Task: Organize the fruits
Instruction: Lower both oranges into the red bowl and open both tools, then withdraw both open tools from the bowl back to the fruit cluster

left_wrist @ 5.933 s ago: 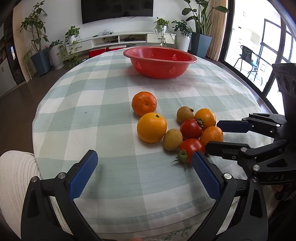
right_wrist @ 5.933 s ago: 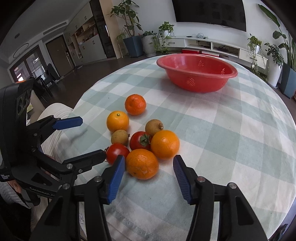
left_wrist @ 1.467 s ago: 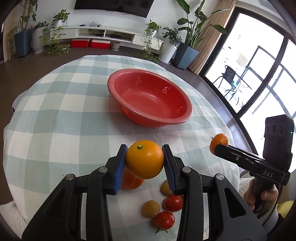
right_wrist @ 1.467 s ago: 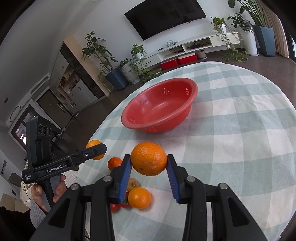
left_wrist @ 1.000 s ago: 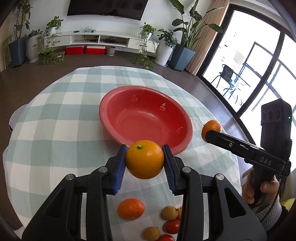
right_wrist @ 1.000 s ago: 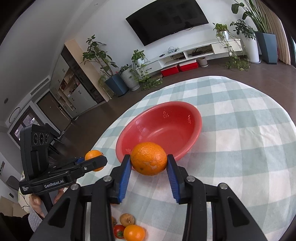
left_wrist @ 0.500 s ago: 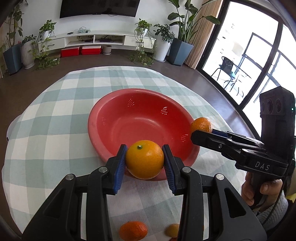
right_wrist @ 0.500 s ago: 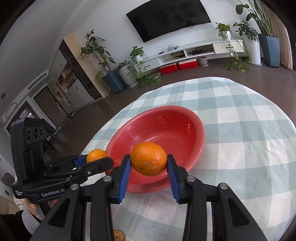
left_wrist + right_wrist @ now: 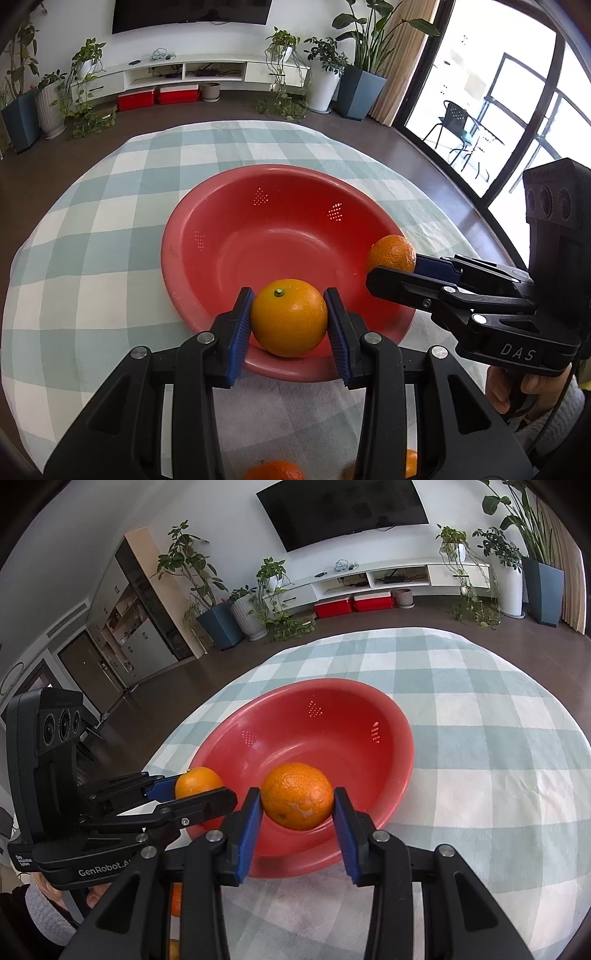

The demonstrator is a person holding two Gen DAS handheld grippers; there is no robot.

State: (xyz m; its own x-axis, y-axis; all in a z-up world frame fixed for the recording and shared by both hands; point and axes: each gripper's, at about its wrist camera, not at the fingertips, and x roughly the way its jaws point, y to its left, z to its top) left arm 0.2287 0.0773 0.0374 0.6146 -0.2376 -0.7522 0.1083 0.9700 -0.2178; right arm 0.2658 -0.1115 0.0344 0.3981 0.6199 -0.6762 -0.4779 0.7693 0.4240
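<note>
A smooth orange is clamped between the left gripper pads, hung over the red bowl rim at about 6 o'clock. A bumpier orange is pinched by the right gripper, held over the rim around 4 o'clock. More fruit can be seen on the checked tablecloth below.

The red bowl looks like smooth, slightly glossy plastic, pierced with small clusters of holes. The checked tablecloth is matt woven cloth. The smooth orange has a shiny, fine-pored skin; the dimpled orange looks rougher and duller. The gripper pads are ribbed blue material on matt black plastic arms with metal screws.
</note>
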